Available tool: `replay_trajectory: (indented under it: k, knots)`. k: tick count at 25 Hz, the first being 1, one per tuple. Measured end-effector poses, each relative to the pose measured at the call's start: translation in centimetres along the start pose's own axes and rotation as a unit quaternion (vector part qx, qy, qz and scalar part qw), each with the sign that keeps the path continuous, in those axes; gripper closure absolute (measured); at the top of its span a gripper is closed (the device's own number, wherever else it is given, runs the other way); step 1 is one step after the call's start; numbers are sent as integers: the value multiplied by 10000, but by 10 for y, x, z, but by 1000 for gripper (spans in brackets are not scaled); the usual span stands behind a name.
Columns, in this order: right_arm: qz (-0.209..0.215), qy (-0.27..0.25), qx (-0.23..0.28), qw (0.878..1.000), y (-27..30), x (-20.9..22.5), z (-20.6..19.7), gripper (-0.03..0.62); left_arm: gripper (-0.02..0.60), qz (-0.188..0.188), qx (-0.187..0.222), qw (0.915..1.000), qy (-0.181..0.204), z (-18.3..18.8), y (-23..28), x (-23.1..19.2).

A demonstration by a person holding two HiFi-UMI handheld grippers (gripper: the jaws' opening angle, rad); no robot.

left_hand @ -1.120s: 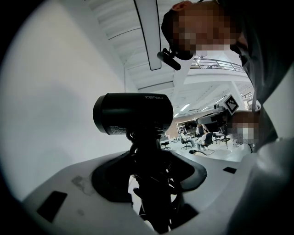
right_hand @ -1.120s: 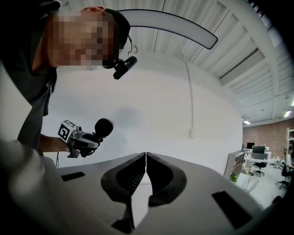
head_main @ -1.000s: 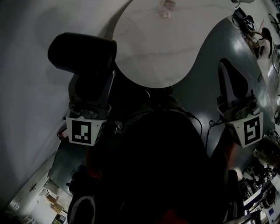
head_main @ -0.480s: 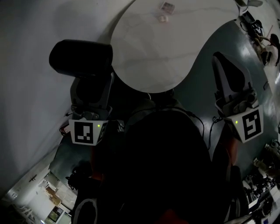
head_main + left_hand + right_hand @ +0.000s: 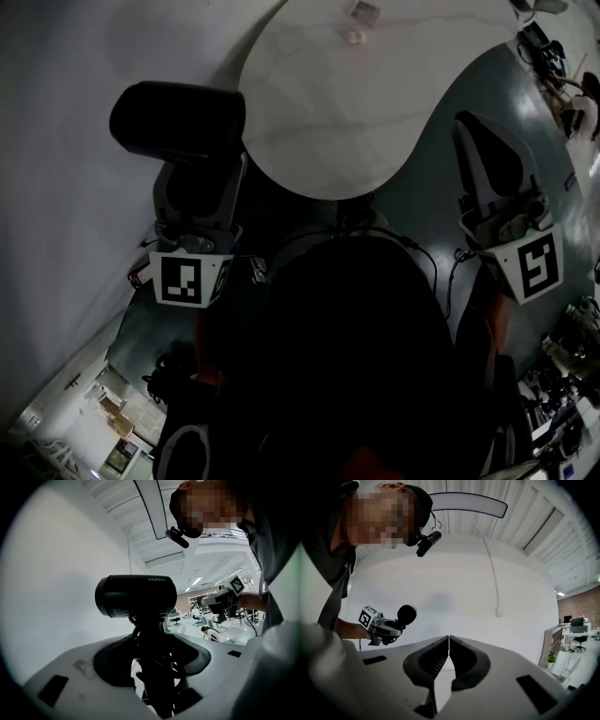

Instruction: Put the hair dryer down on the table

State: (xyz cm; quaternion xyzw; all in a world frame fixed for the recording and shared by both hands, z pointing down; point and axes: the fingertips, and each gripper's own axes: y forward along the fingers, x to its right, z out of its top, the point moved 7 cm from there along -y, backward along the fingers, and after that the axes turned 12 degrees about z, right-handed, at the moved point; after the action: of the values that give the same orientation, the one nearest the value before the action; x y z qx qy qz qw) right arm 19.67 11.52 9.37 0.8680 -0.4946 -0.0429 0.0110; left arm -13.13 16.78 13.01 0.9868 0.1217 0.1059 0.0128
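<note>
A black hair dryer (image 5: 178,120) is held upright in the air to the left of the white round table (image 5: 375,112), off its edge. My left gripper (image 5: 199,176) is shut on its handle, just under the barrel. In the left gripper view the barrel (image 5: 136,596) stands above the jaws and the dark handle with its cord runs down between them. My right gripper (image 5: 489,155) hangs to the right of the table over the dark floor, shut with nothing in it; its jaws meet in the right gripper view (image 5: 449,641). That view also shows the hair dryer (image 5: 407,613) at the far left.
Two small objects (image 5: 364,11) lie at the table's far side. A white wall (image 5: 56,187) runs along the left. Dark grey floor (image 5: 431,178) surrounds the table. Desks, chairs and seated people (image 5: 572,89) are at the far right.
The left gripper with the hair dryer has drifted slightly right and down in the head view. The right gripper has risen a little. Both stay shut.
</note>
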Motion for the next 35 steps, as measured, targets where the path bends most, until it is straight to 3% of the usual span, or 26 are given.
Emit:
replay_trajectory:
  k: [17,24,35]
  knots:
    - [-573,-141,-391,9975,82,-16,18,586,350,-699,-51,9968,-376,-30,49,-82]
    - [-641,-27,-567,9963,84,-7,7,586,350,-940,-128,9949,-329,-42,73,-77]
    - [-301,157,-680,9971,93,14,-17,586,350,-835,-327,9956,-258,-59,99,-59]
